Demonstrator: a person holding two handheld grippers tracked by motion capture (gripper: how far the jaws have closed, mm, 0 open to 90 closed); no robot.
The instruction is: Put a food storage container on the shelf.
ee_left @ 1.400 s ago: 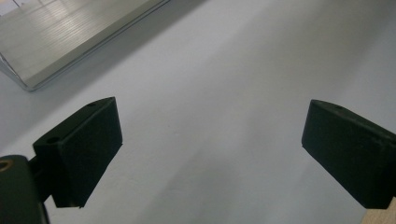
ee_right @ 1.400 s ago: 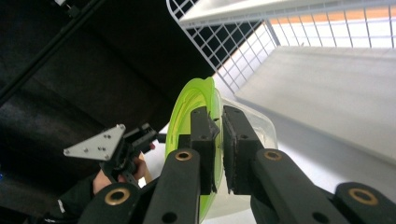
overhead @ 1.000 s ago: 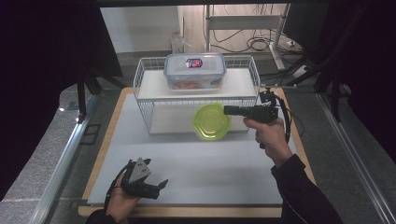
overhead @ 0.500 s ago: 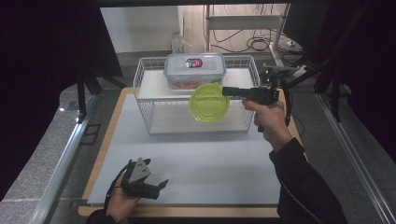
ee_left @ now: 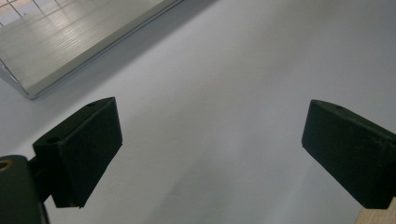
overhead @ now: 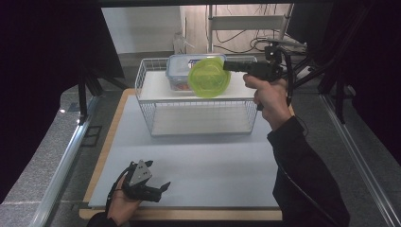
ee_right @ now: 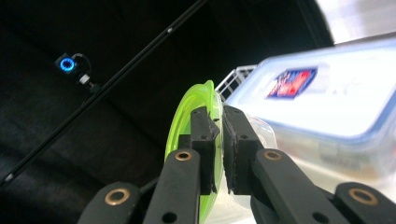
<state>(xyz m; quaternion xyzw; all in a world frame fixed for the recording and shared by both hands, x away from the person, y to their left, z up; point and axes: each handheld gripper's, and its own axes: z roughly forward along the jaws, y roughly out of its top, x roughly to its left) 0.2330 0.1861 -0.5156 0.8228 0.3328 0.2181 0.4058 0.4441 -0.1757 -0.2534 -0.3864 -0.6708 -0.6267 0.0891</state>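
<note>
Right claw [overhead: 226,65] clenched on the rim of a green plate [overhead: 208,77], up in the air over the top shelf of a wire rack [overhead: 198,100]. Plate just in front of a clear box [ee_right: 327,107] with a blue lid, there on the top shelf. Hard to tell whether plate and box touch. Left claw [overhead: 163,186] low at the near edge of the bench [overhead: 203,165], jaws wide apart, nothing between them. Could go wrong from here: held by one thin edge only, so a quick turn could make the plate slip out and drop. Could also bump the box and push it back along the shelf. Plate up on its edge, not flat. Round, so no real long side. In the high view, wide face turned toward the near side of the bench. Gripped edge on the right, far edge pointing left.
</note>
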